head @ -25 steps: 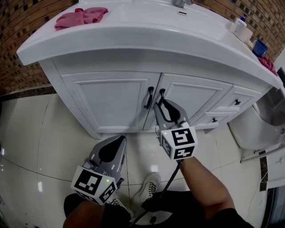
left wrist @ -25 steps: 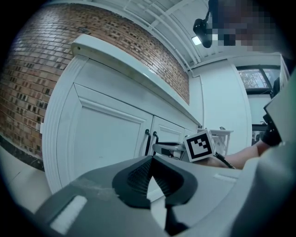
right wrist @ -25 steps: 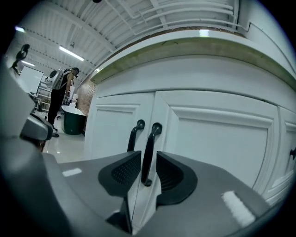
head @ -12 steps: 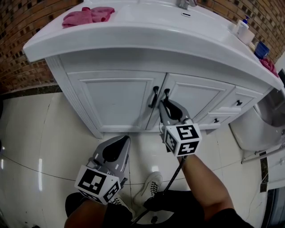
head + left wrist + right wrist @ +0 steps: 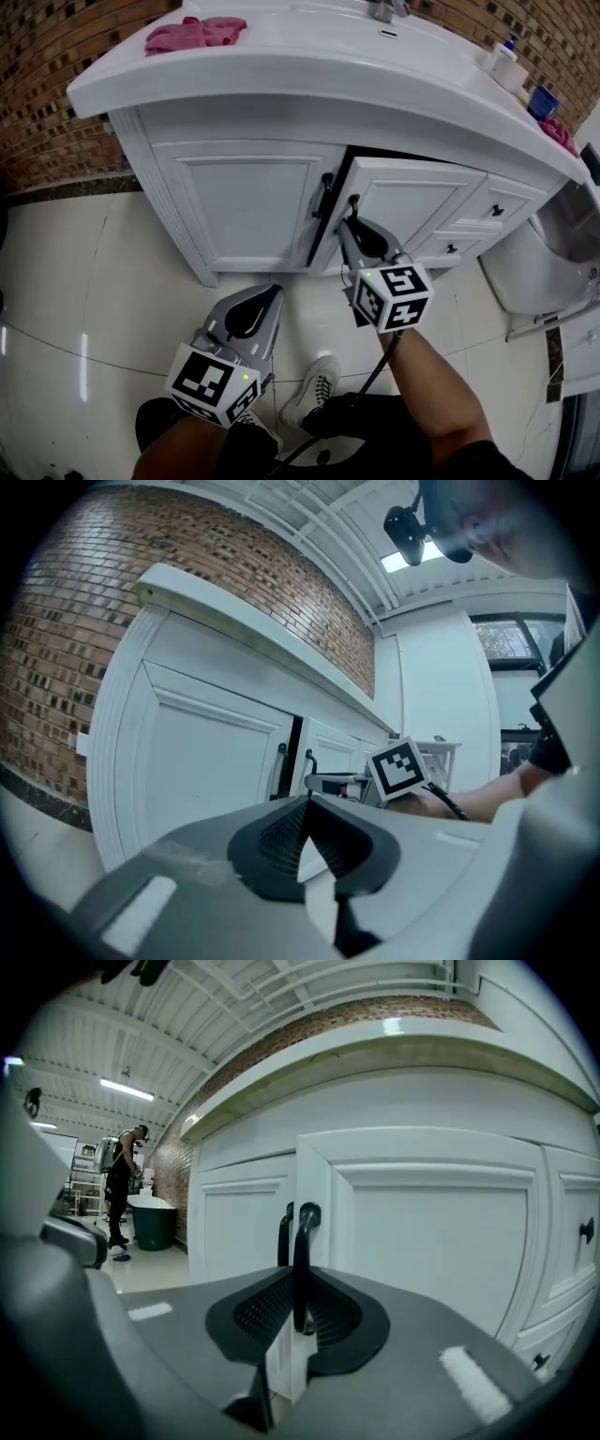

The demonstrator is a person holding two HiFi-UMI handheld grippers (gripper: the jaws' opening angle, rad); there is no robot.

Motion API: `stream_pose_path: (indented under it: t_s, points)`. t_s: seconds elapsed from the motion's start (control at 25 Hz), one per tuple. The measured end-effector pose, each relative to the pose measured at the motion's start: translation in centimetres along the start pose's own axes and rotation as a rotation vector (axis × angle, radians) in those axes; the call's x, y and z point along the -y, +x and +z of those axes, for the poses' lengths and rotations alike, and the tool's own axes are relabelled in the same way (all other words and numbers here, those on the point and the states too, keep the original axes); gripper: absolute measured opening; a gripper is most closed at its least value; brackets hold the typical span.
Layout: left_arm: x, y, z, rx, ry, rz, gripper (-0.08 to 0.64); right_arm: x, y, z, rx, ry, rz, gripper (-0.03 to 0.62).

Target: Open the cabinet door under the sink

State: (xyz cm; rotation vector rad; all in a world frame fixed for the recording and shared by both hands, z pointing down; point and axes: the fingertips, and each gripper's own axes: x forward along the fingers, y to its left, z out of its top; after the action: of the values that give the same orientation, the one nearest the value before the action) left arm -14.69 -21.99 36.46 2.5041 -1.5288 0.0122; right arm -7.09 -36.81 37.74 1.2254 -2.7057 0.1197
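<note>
The white cabinet under the sink has two doors. The right door (image 5: 422, 208) stands slightly ajar, with a dark gap (image 5: 339, 183) along its left edge. Its black handle (image 5: 353, 201) (image 5: 303, 1241) runs upright between the pads of my right gripper (image 5: 355, 225) (image 5: 300, 1288), whose jaws are closing on it and press it. The left door (image 5: 248, 202) stays flat, its handle (image 5: 325, 192) (image 5: 283, 1234) just beside. My left gripper (image 5: 255, 309) (image 5: 306, 803) hangs low over the floor, away from the cabinet, pads together and holding nothing.
A pink cloth (image 5: 195, 34) lies on the sink counter (image 5: 281, 73). Small drawers (image 5: 495, 212) sit right of the doors, and a white toilet (image 5: 534, 272) stands further right. The person's shoe (image 5: 314, 389) is on the tiled floor below. Brick wall behind.
The right gripper's jaws closed on the right door's handle and drew back toward me. The door swung out a little, showing a dark gap. The left gripper stayed about where it was.
</note>
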Motion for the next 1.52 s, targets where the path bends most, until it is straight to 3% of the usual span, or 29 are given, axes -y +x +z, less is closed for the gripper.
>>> stream_pose_path:
  t_s: [0.4,0.96,1.16,1.52]
  points:
    - [3.8,-0.8,-0.2,-0.008,-0.017,-0.051,0.003,-0.8,-4.3,-0.9,0.001,-0.011,0.039,0.048]
    - [9.7,-2.0,0.2,0.002,0.050,-0.080,0.003,-1.0,-9.8,-2.1,0.013,-0.020,0.094,0.048]
    - [11.1,-2.0,1.0,-0.015,0.089,-0.071,0.003,-0.8,-11.4,-2.4,0.018,-0.023,0.129,0.048]
    - [14.3,-2.4,0.8,-0.027,0.062,-0.056,0.003,0.1,-15.5,-3.1,0.057,-0.024,0.201,0.048]
